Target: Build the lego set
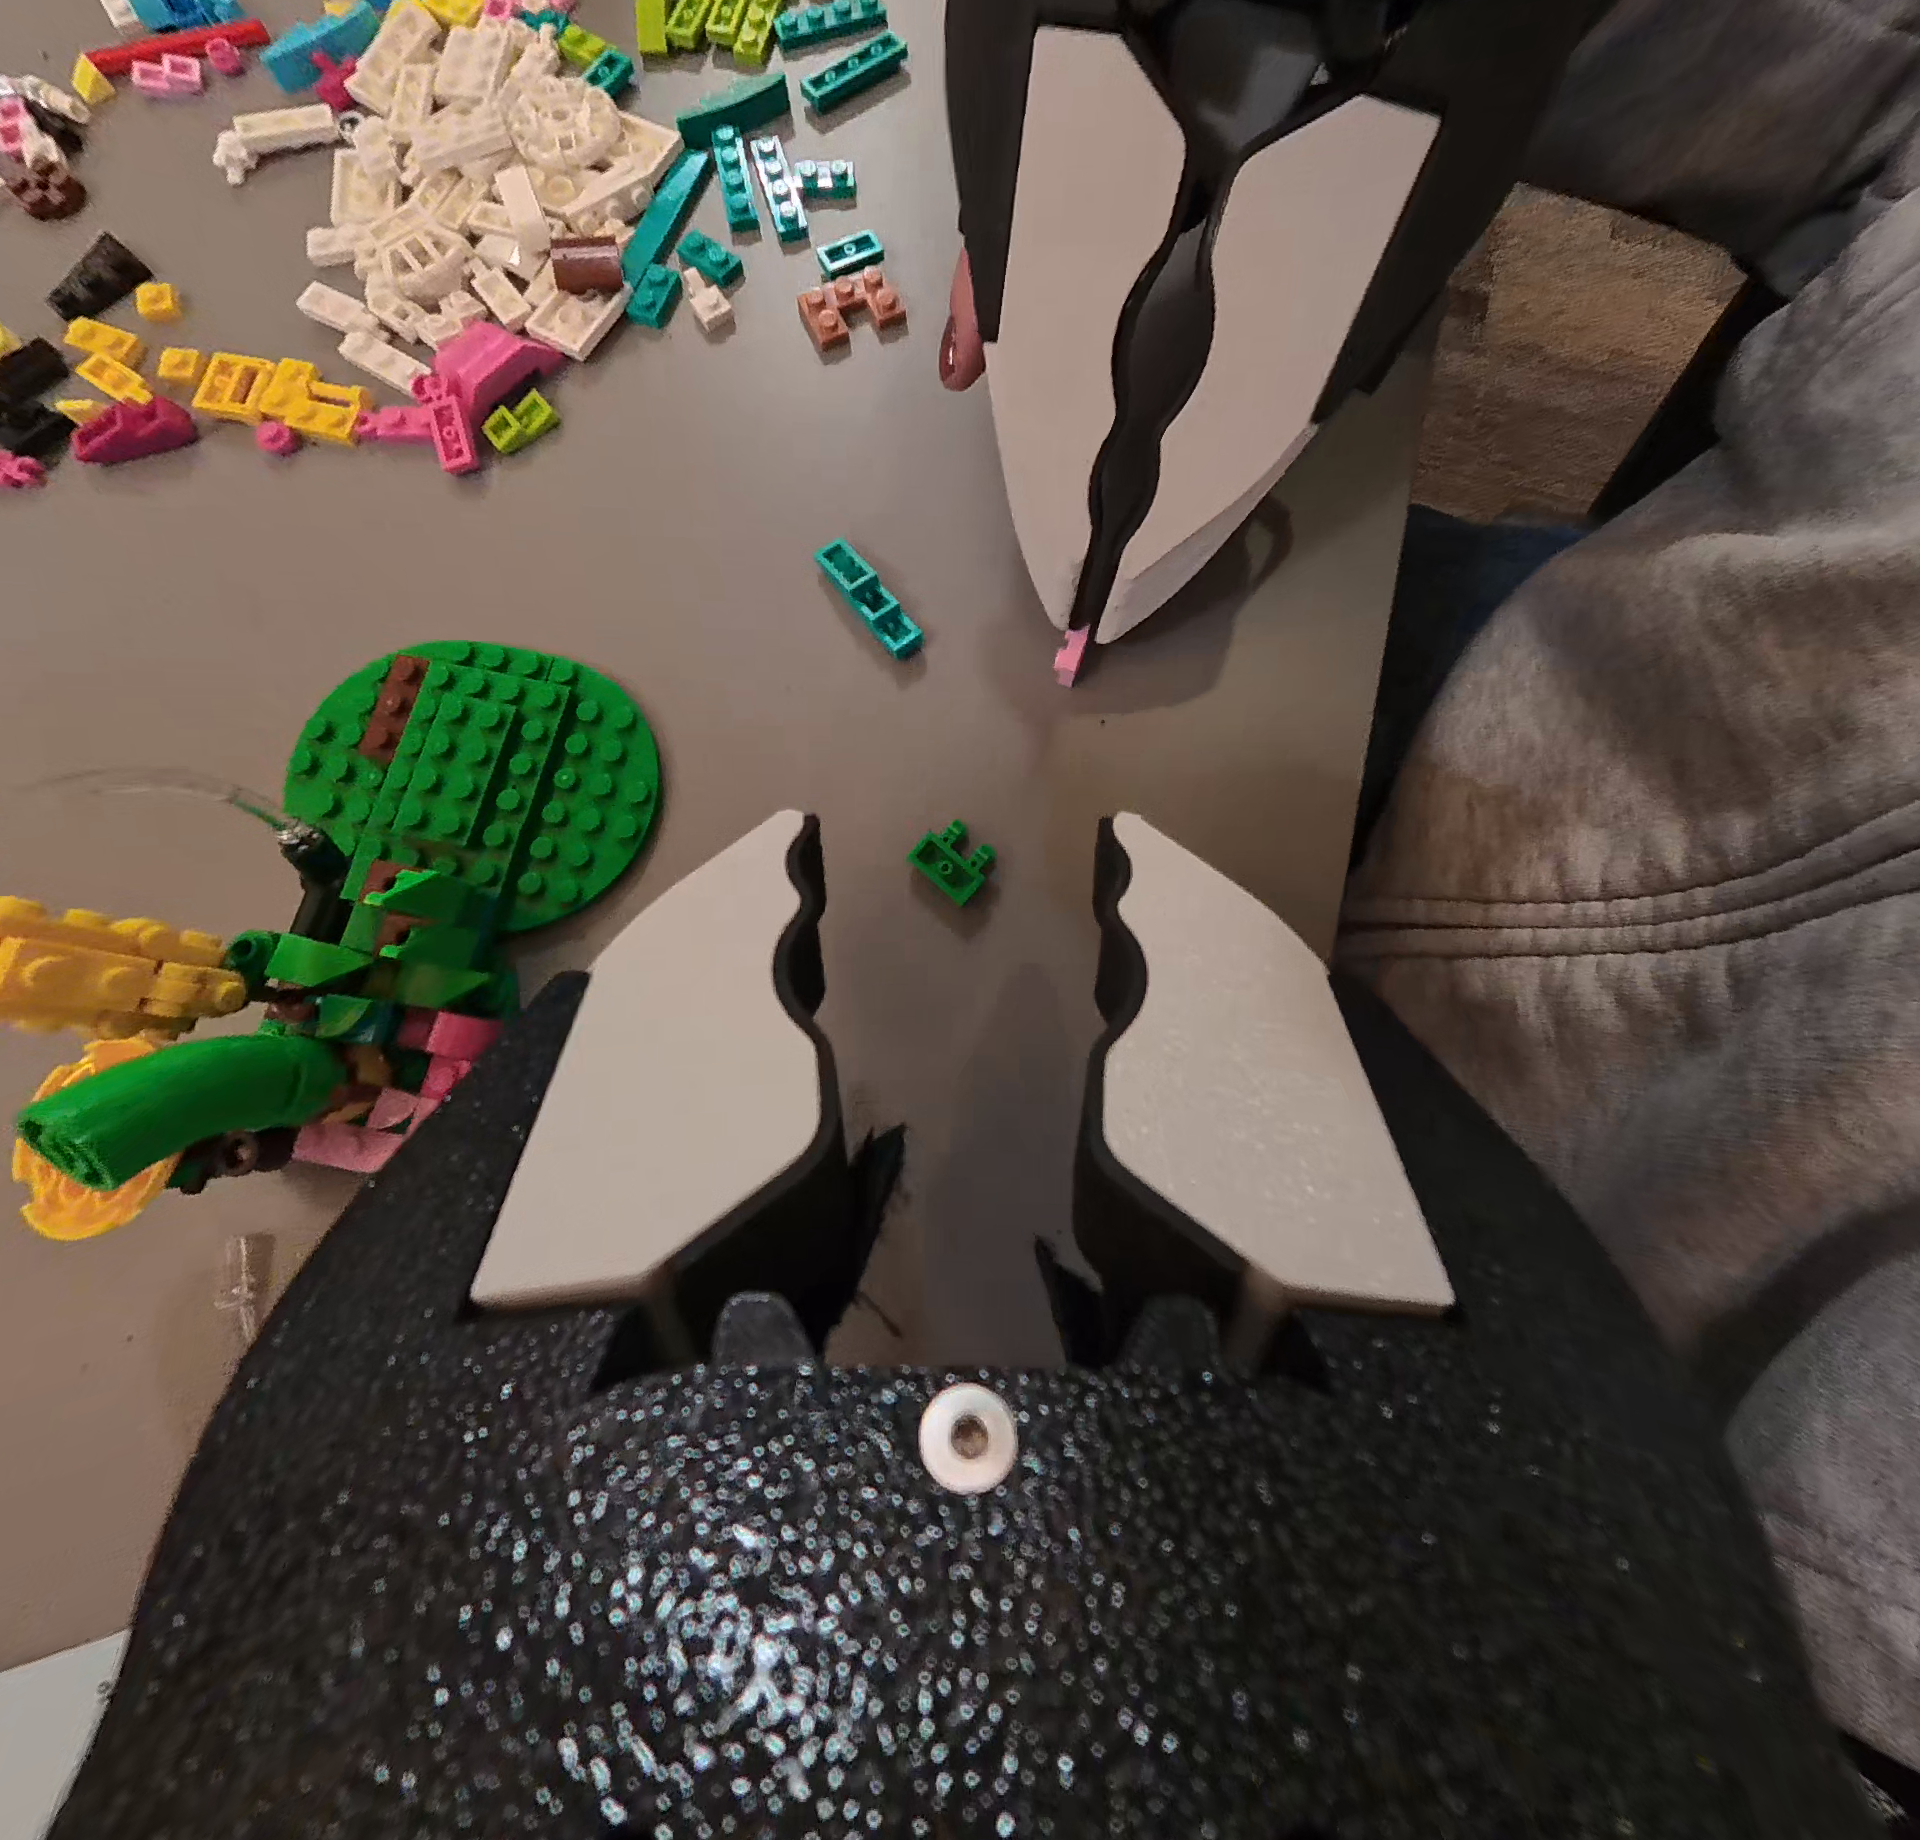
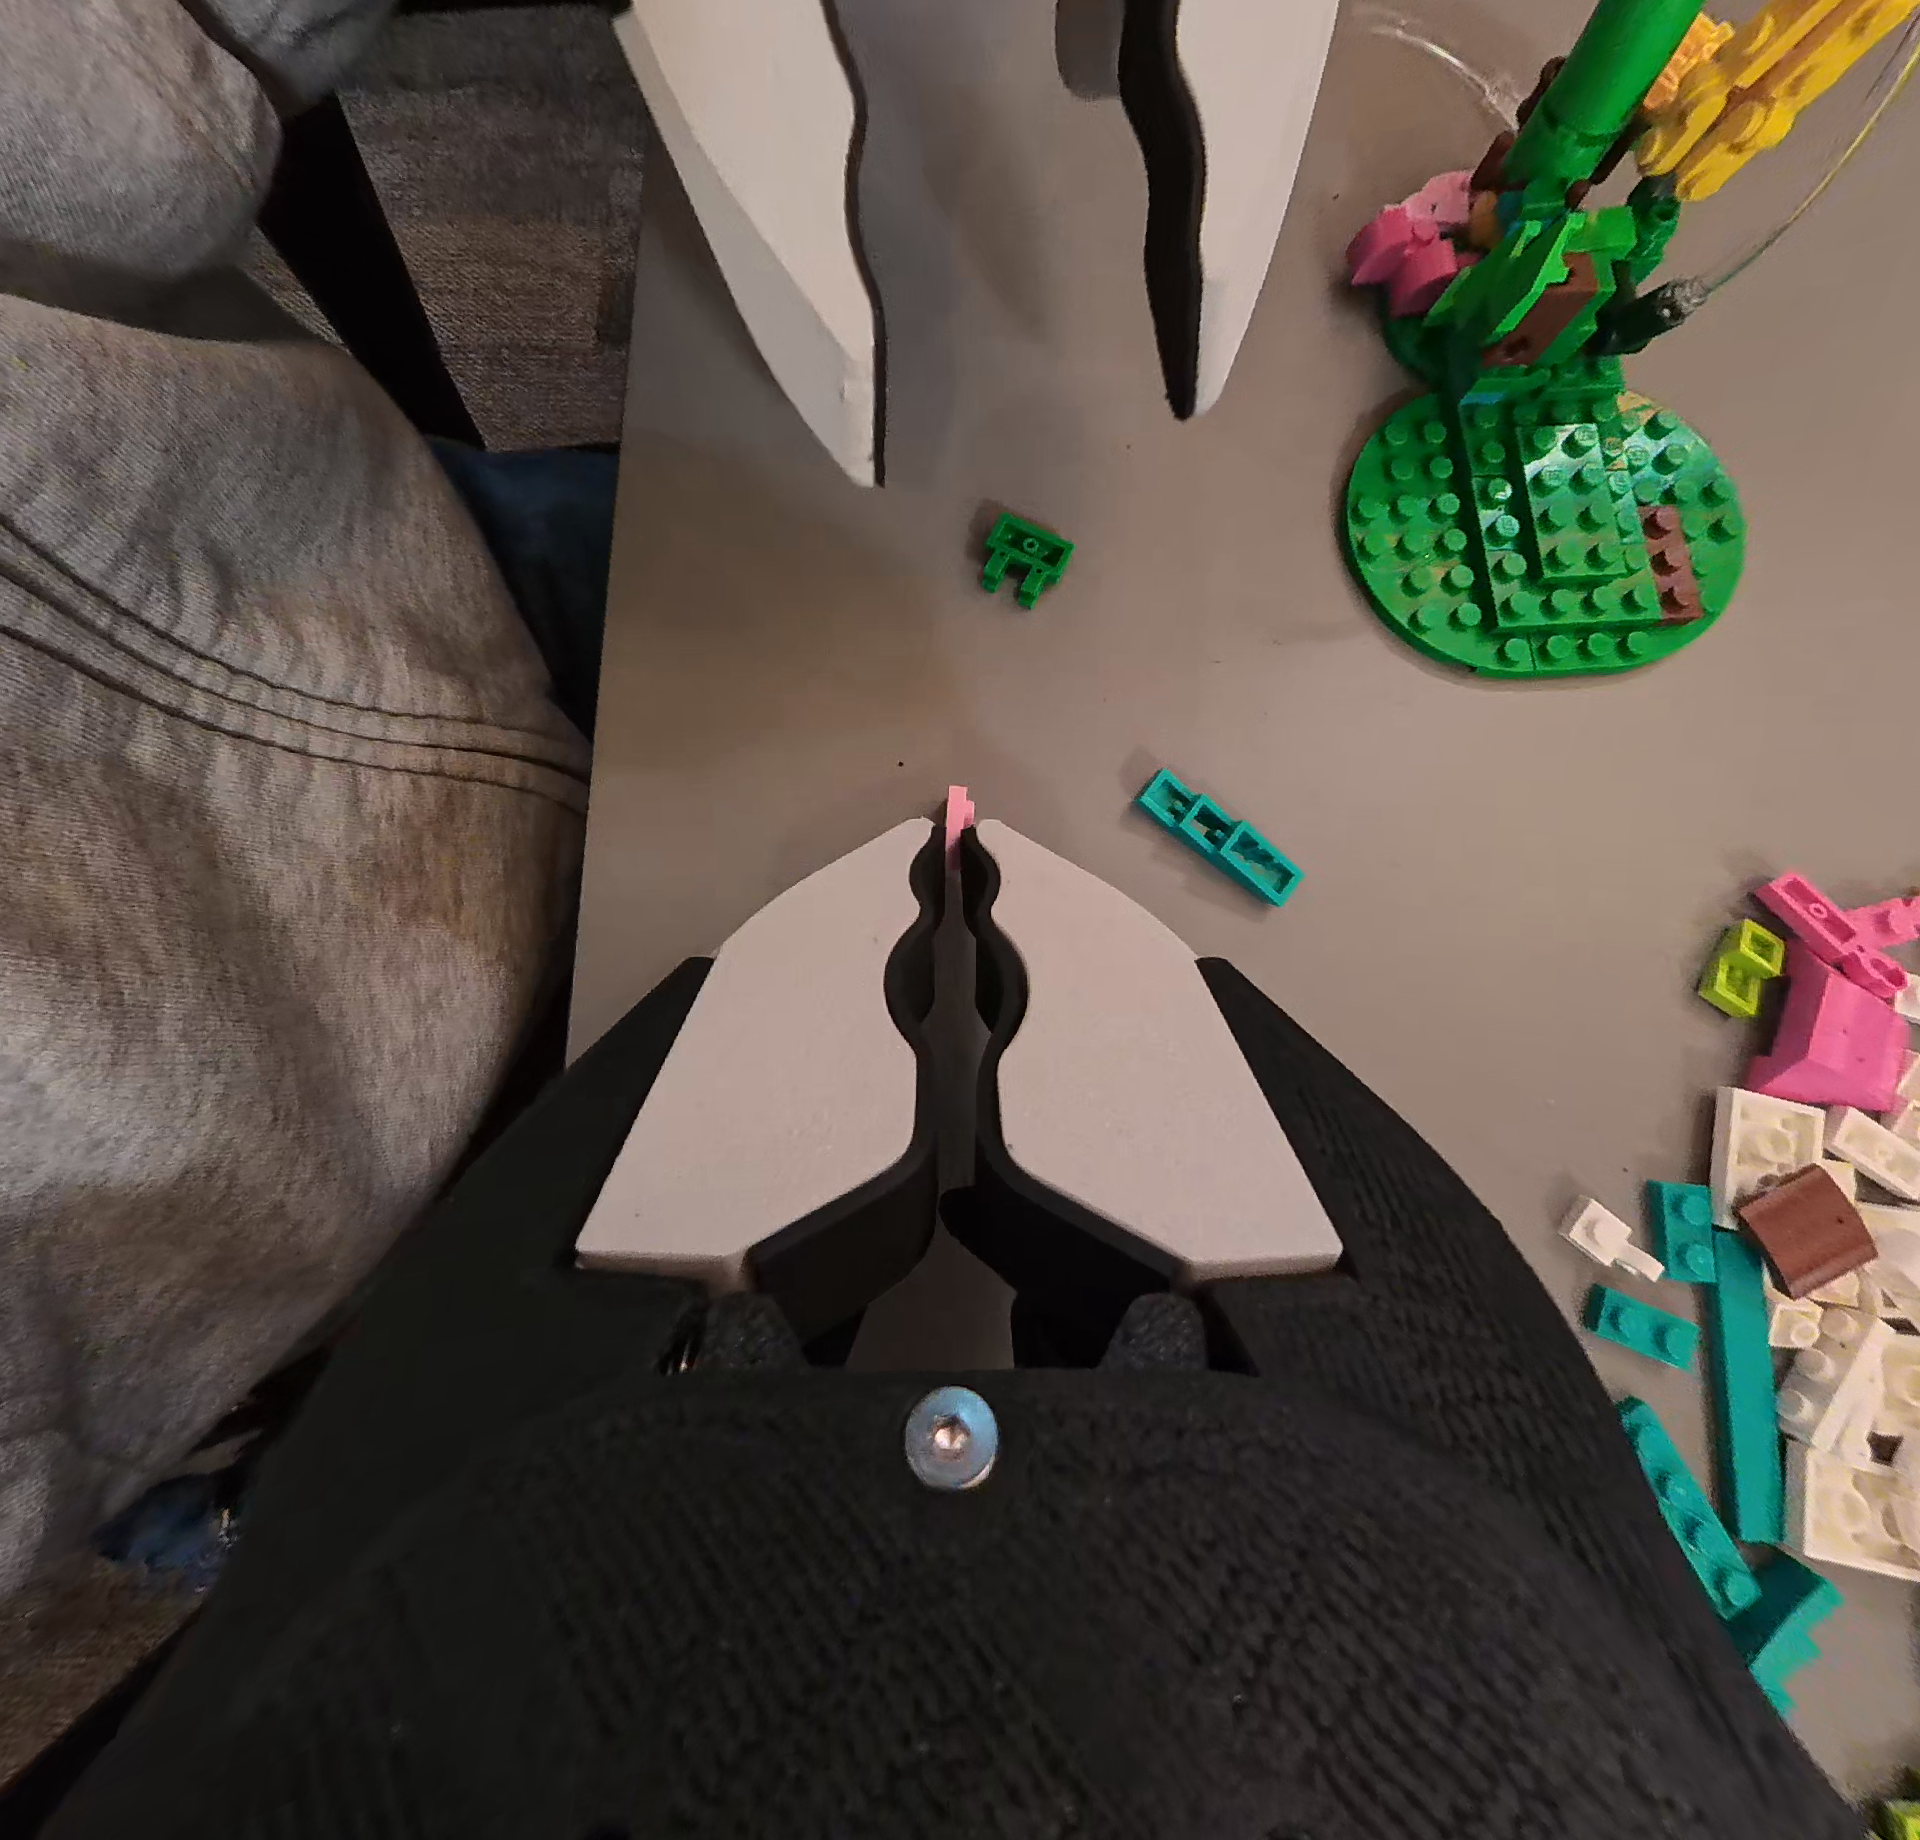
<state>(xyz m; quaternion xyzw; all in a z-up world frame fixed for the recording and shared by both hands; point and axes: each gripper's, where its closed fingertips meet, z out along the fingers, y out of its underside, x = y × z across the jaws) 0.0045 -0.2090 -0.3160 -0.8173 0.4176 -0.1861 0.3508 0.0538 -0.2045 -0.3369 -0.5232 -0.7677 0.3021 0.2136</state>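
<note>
Pink plate [image 2: 957, 822] clamped in right gripper [image 2: 954, 826] tips; left gripper [image 1: 958, 826] apart above green piece [image 1: 951, 860].

Each wrist camera looks down along its own gripper at the bench [image 1: 623, 543] from close above — the two face each other, sharing the small green piece [image 1: 951, 860] between them.

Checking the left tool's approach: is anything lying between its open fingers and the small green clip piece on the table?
Nothing visible. The left tool is open, and the small green clip piece lies on bare table between its fingertips, untouched.
</note>
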